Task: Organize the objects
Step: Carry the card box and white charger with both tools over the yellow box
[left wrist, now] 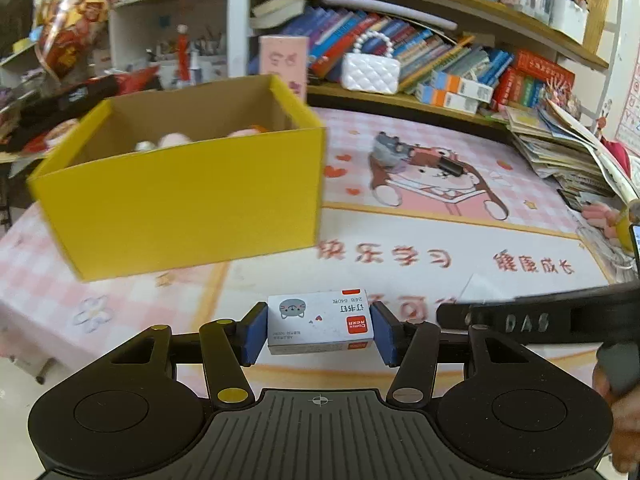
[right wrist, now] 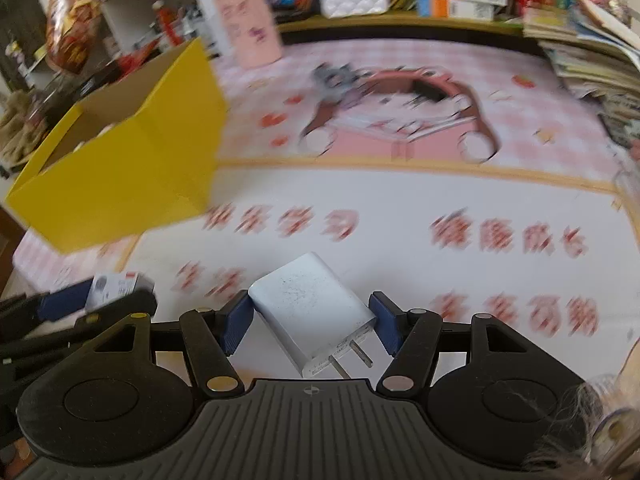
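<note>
My left gripper (left wrist: pixel 319 330) is shut on a small white staple box (left wrist: pixel 320 322) with a grey cat face, held above the pink desk mat (left wrist: pixel 440 236). An open yellow cardboard box (left wrist: pixel 180 196) with pink and white things inside stands ahead to the left. My right gripper (right wrist: pixel 310 320) is shut on a white plug-in charger (right wrist: pixel 312 308), its prongs pointing back at the camera. The yellow box also shows in the right wrist view (right wrist: pixel 116 168), at the far left. The left gripper with the staple box (right wrist: pixel 114 286) shows at that view's left edge.
A small grey toy (left wrist: pixel 386 150) and a black object (left wrist: pixel 450 167) lie on the mat's cartoon print. A pile of booklets (left wrist: pixel 560 152) sits at the right edge. Bookshelves with a white quilted purse (left wrist: pixel 370 72) run behind. Clutter lies left of the box.
</note>
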